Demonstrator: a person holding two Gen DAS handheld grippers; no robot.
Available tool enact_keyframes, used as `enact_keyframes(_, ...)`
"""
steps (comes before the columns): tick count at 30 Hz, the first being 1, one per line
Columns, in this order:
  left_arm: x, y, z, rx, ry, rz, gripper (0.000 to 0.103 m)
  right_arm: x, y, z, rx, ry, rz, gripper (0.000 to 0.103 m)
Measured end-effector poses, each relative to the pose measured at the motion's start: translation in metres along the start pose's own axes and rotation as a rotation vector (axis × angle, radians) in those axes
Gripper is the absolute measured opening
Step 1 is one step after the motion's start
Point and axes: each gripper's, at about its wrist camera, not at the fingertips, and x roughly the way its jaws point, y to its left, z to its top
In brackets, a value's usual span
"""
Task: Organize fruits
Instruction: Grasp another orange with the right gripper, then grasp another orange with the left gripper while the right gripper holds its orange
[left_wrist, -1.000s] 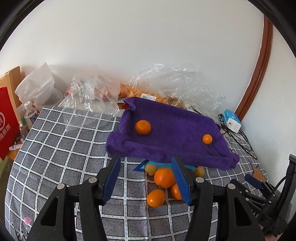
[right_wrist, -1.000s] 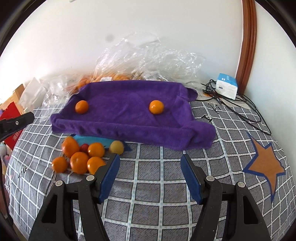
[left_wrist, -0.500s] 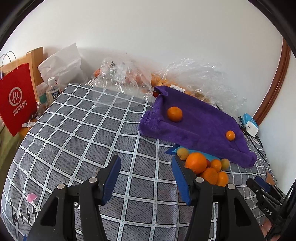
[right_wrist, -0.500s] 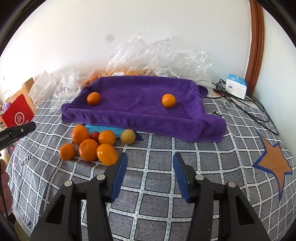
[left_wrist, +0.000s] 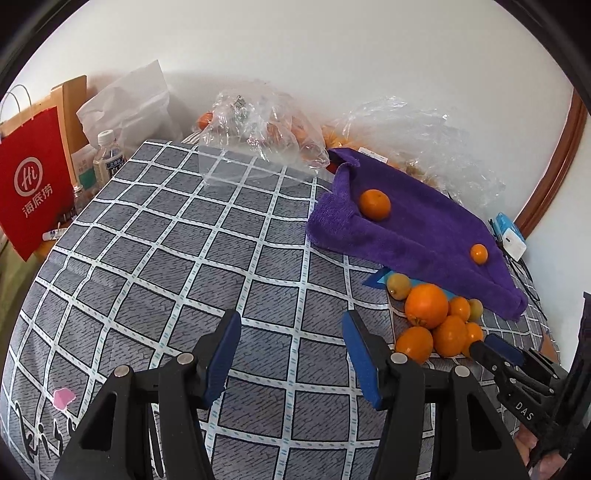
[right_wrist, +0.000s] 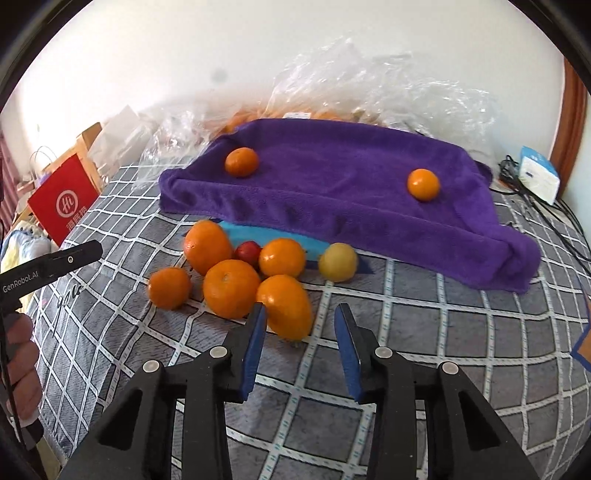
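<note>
The right gripper (right_wrist: 300, 314) has closed in on the fruit pile, and its spread has narrowed over the last second. The jaws now stand apart with the nearest orange (right_wrist: 286, 306) partly between them, the left blade at its near edge, nothing pinched yet. That looks like the start of a pick. The pile (right_wrist: 236, 266) sits on the checked cloth (right_wrist: 406, 332) just in front of the purple towel (right_wrist: 332, 184): five oranges, a small red fruit (right_wrist: 246, 251) and a yellowish one (right_wrist: 338, 261). Two oranges lie up on the towel, one far left (right_wrist: 241, 161), one to the right (right_wrist: 423, 184). The left gripper (left_wrist: 291, 332) has swung away left, off the pile, and hangs spread and empty over bare cloth. So the right side probably takes this one, likely bound for the towel.
</note>
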Motion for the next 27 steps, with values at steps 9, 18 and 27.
enact_keyframes(9,0.000,-0.011,-0.007,0.056,0.023,-0.046,0.055,0.018,-0.002,0.007,0.038,0.039,0.010,0.032)
enact_keyframes(18,0.014,-0.053,-0.016,0.123,0.083,-0.147,0.055,-0.019,-0.030,-0.011,0.051,-0.022,-0.100,0.032)
enact_keyframes(27,0.034,-0.085,-0.024,0.151,0.098,-0.131,0.054,-0.038,-0.056,-0.031,0.071,-0.025,-0.141,0.032)
